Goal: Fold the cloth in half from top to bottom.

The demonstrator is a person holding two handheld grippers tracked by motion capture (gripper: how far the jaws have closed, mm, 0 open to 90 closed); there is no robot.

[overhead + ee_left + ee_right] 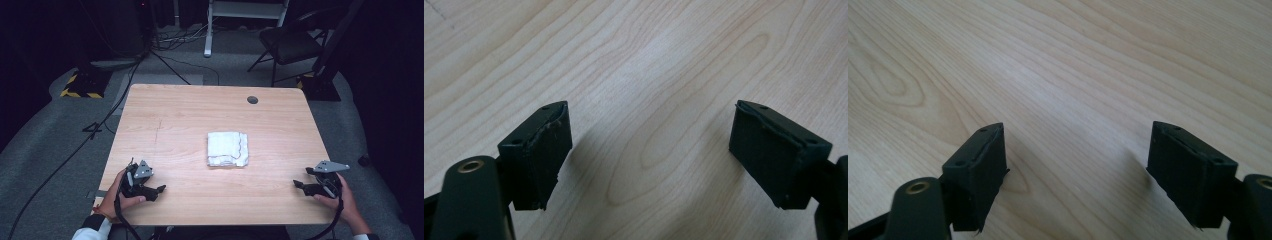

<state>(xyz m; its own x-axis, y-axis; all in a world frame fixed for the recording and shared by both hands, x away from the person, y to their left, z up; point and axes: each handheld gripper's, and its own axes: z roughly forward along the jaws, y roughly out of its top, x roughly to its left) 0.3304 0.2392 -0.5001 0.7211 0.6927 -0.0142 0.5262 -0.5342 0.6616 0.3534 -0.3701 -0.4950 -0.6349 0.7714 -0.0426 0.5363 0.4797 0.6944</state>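
Left jaws: spread wide in the left gripper view, bare wood between them, nothing pinched.
Right jaws: spread wide in the right gripper view, bare wood grain between them, nothing pinched.
Left gripper [161, 189]: lower left of the high view, low over the table near its front edge, tips pointing toward the frame's right.
Right gripper [296, 184]: lower right of the high view, low over the table, tips pointing toward the frame's left.
Left hand [121, 196]: wraps the left gripper's body from the bottom edge of the frame; a white cuff shows at the wrist, and a black cable trails down off the frame.
Right hand [341, 199]: grips the right gripper's body at the lower right; a cable loops down from it.
Cloth [227, 148]: white, folded to a rough square with a dark stitched edge on its right side, flat on the table just right of the frame's centre; well apart from both grippers and roughly midway between them, farther up the frame.
Table [190, 110]: light wood, holding the cloth as its one loose item; a round dark grommet [252, 100] sits in its far right part.
Containers: none on the table that I can tell.
Surround: grey floor with cables at upper left, a black chair [290, 42] at upper right.
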